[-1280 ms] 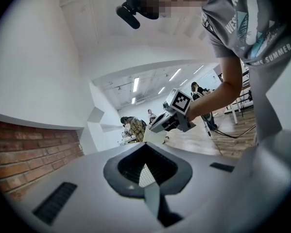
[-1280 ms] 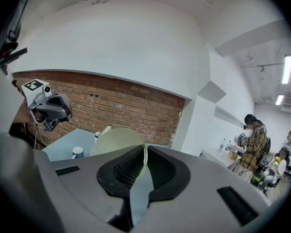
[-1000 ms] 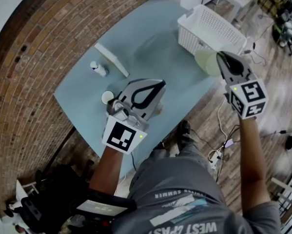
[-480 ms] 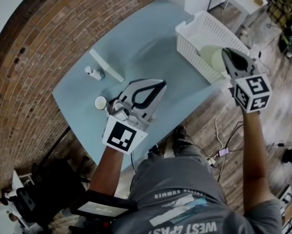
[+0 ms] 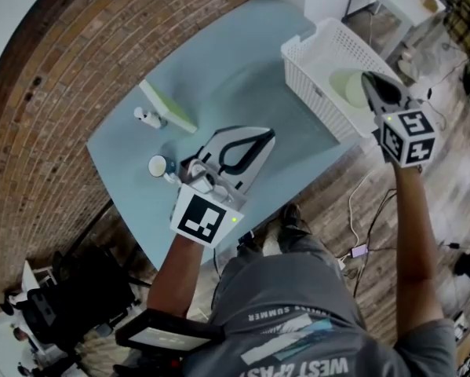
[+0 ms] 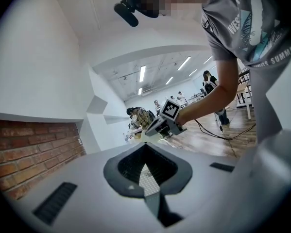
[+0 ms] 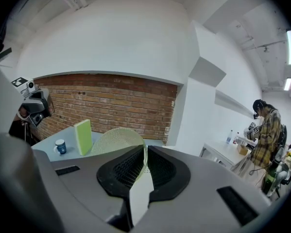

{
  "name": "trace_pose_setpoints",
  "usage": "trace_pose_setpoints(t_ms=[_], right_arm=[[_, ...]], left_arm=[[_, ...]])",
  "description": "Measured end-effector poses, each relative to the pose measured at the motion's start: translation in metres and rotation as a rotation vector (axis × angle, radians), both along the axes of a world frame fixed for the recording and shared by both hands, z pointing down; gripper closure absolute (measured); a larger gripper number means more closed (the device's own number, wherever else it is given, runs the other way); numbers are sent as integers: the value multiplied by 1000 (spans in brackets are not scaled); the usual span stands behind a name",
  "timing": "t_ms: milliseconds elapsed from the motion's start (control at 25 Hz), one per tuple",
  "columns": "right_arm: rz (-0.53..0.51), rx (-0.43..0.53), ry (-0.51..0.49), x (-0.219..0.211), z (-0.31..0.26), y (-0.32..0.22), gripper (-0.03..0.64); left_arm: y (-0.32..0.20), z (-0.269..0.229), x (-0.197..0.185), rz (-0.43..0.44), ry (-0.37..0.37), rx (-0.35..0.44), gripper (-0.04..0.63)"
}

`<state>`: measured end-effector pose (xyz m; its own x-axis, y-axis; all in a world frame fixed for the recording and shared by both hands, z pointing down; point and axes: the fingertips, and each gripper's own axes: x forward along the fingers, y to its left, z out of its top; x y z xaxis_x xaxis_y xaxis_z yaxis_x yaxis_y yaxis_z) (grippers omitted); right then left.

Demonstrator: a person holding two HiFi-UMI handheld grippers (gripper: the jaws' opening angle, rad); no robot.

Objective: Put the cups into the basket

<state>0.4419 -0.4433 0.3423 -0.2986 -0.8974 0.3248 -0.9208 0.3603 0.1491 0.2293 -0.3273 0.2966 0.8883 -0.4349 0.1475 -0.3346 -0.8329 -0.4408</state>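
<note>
R gripper (image 5: 366,83) pinches pale green cup (image 5: 343,89) by its rim, upper right, over white basket (image 5: 307,69); drop lies straight below. L gripper (image 5: 262,138), jaws together & empty, is nearer the small mug (image 5: 157,166), centre left.

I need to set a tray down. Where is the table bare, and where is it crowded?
The widest bare patch of the table lies between the green block and the white basket. Left of the block it is crowded: small bottle, small cup, with the left gripper over the near edge.
</note>
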Motion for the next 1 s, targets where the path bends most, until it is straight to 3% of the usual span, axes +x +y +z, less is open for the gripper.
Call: trace_pose_setpoints(t_ms=[1000], right_arm=[[-5,-225,-67,49,108,-114,583]], left_arm=[[-45,33,38,-9,-66,-99,594]])
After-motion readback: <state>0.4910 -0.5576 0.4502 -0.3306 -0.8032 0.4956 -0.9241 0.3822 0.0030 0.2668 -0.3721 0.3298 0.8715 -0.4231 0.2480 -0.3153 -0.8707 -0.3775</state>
